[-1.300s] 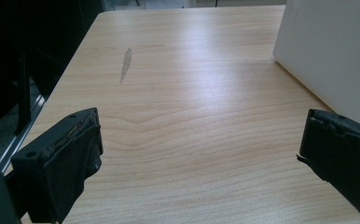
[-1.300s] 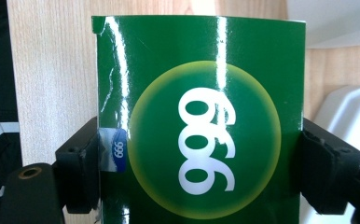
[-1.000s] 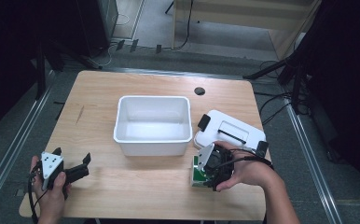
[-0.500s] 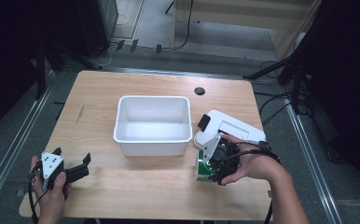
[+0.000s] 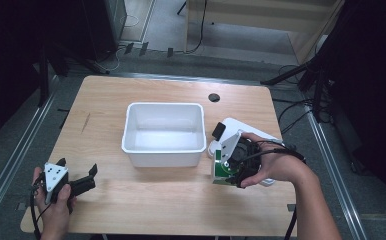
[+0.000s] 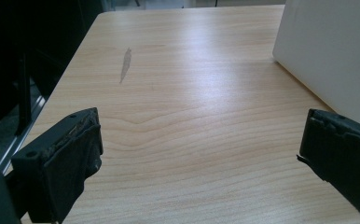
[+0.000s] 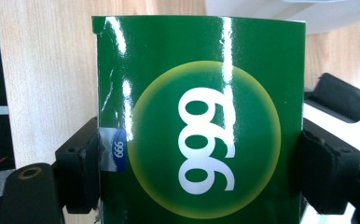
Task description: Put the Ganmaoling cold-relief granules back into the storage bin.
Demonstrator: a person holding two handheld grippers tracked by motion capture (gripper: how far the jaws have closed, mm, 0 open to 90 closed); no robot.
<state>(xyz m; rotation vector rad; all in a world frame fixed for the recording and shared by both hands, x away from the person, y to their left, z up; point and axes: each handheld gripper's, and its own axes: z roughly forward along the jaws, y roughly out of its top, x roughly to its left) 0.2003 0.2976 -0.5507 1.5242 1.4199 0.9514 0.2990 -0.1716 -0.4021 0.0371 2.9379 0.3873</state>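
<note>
In the high view our right hand (image 5: 271, 167) covers most of the right gripper (image 5: 226, 167), so we can't see its jaw tips there; the green box (image 5: 221, 172) peeks out below it, mostly hidden, just right of the white tub (image 5: 163, 134) and apart from it. In the right gripper view the green box (image 7: 199, 121) runs off the bottom edge, so we can't make out its lower end, and it blocks most of what lies behind. That view settles the grip: the right gripper (image 7: 199, 168) has both black pads pressed on the box's side edges, jaws spread wide around it. Box face is glossy card with glare streaks, a yellow-green disc with white "999", and a small blue sticker at its left edge. Behind the box, a white device (image 5: 246, 132) with a black tab, partly under our hand. Left gripper (image 5: 76, 182) sits near the table's front left corner, well apart from everything; in the left gripper view its jaws (image 6: 199, 158) stand wide apart with nothing between, bare wood grain under them. The tub wall (image 6: 332, 56) is cut off at that view's right edge. Wooden table (image 5: 106, 100) is pale laminate with rounded corners, a small scuff mark (image 6: 126, 63) and a round black cable port (image 5: 213, 97). Tub is smooth rectangular white plastic with a rolled rim.
</note>
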